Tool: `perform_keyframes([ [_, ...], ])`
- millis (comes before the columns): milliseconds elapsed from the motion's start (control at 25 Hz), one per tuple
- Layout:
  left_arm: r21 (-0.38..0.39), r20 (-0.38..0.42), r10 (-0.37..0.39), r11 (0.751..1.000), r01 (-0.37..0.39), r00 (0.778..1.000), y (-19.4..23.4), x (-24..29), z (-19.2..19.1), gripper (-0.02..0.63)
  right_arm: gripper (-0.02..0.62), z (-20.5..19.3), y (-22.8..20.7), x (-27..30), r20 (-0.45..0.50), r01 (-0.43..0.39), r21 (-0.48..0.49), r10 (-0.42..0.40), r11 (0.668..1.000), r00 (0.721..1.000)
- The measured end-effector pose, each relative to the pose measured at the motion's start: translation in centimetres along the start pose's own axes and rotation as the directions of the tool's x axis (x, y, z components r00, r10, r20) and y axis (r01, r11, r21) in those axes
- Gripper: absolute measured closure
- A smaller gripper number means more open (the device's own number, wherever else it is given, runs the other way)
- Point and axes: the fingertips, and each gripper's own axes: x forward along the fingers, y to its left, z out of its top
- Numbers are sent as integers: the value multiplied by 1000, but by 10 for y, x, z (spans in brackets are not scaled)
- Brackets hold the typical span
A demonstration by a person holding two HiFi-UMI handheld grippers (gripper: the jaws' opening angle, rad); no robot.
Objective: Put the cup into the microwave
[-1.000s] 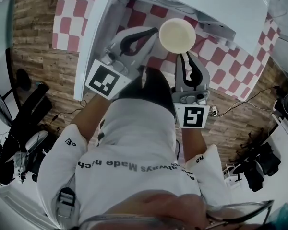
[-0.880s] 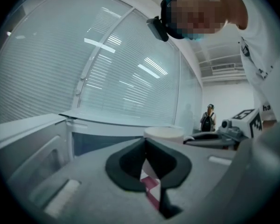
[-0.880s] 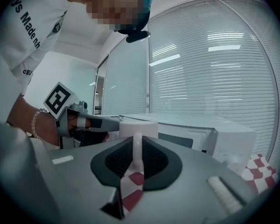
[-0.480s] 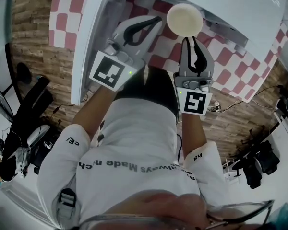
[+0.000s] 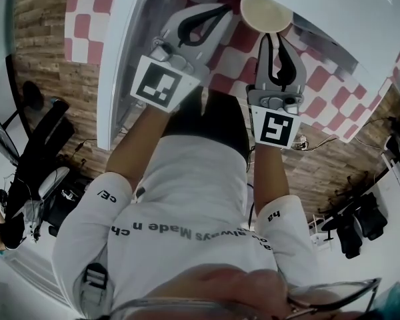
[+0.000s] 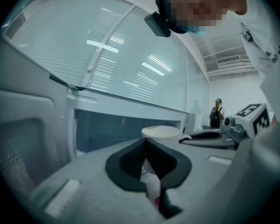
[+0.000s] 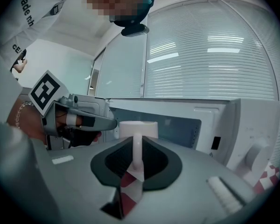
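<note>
A cream cup [image 5: 265, 11] hangs at the mouth of the white microwave [image 5: 333, 5]; its cavity [image 7: 177, 125] stands open. My right gripper [image 5: 272, 36] is shut on the cup's handle [image 7: 136, 153], with the cup body [image 7: 138, 129] just past the jaw tips. My left gripper [image 5: 224, 8] hovers close on the cup's left with its jaws shut on nothing. In the left gripper view the cup [image 6: 161, 132] shows beyond the closed tips [image 6: 145, 142], with the right gripper [image 6: 210, 139] beside it.
The microwave door [image 5: 120, 59] is swung open to the left, alongside my left arm. A red-and-white checked cloth [image 5: 87, 25] covers the table under the microwave. The control panel [image 7: 252, 139] sits right of the cavity. Wooden floor and dark gear [image 5: 40, 152] lie below.
Both grippers have moved forward and up the view, carrying the cup from over the checked cloth to the microwave's opening. The grip on the handle is unchanged.
</note>
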Motion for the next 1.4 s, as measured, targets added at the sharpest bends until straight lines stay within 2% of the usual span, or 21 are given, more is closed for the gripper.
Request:
perform_keyframes([
  [480, 0, -9, -11, 1000, 11, 1000, 8, 15, -14, 603, 554, -14, -11, 24, -8, 23, 8, -23, 1000, 1000],
  [1400, 9, -16, 38, 999, -38, 999, 34, 53, -23, 601, 554, -21, -37, 62, -13, 43, -16, -43, 999, 999],
])
